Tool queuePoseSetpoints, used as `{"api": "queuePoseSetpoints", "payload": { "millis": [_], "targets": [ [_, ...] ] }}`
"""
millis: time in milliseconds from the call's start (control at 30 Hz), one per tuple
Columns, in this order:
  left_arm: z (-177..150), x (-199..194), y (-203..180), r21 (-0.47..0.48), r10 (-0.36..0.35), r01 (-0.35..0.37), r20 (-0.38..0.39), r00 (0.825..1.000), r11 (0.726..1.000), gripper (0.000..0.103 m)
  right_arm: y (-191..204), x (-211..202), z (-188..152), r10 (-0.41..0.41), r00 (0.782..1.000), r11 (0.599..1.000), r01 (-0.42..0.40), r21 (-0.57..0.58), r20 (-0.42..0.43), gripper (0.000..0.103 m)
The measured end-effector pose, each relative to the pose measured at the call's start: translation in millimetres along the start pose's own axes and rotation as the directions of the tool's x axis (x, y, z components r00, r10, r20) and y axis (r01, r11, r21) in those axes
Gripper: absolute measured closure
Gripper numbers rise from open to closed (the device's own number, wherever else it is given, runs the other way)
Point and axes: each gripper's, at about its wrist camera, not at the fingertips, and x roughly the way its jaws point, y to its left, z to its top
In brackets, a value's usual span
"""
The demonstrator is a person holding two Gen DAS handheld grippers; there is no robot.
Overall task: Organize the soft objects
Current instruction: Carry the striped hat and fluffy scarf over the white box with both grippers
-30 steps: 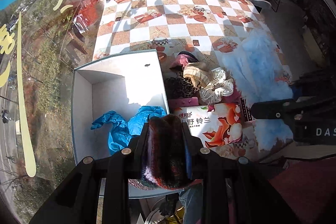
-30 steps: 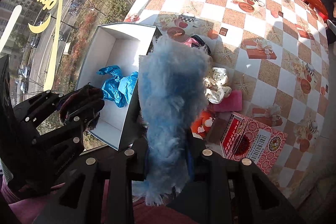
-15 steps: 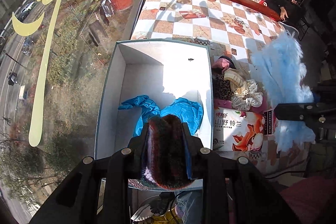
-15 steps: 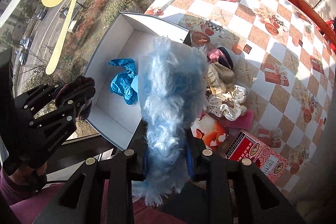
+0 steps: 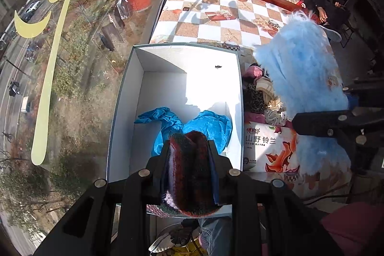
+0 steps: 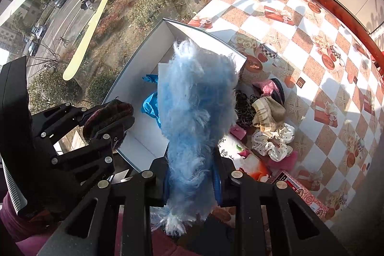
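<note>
In the left wrist view, the left gripper (image 5: 189,160) is clamped on a dark red knitted piece (image 5: 188,169) above the near end of the white box (image 5: 124,97), over the blue cloth (image 5: 192,126) lying inside; a clean drop likely calls for lowering inside the walls before opening. In the right wrist view, the right gripper (image 6: 192,174) pinches the blue fluffy piece (image 6: 194,102) beside the box; it should probably wait until the left clears, then follow; a pile of soft things (image 6: 266,119) sits on the table (image 6: 300,23).

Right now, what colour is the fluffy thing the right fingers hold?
Light blue fluffy fabric, clearest in the right wrist view.
</note>
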Motion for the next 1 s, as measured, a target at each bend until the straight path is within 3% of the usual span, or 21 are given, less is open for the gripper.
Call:
{"api": "queuePoseSetpoints", "payload": {
  "millis": [700,1000],
  "targets": [
    [-0.1,12.7,6.5,-0.044,-0.009,0.008,-0.026,1.000,0.999,0.072,4.2,13.7,7.7,-0.021,0.999,1.000,0.020,-0.024,-0.043,0.076],
    [12.4,28.5,24.8,-0.076,-0.003,0.000,-0.045,0.999,0.997,0.072,-1.5,24.6,31.7,-0.001,1.000,1.000,0.002,0.020,-0.029,0.076]
  ]
}}
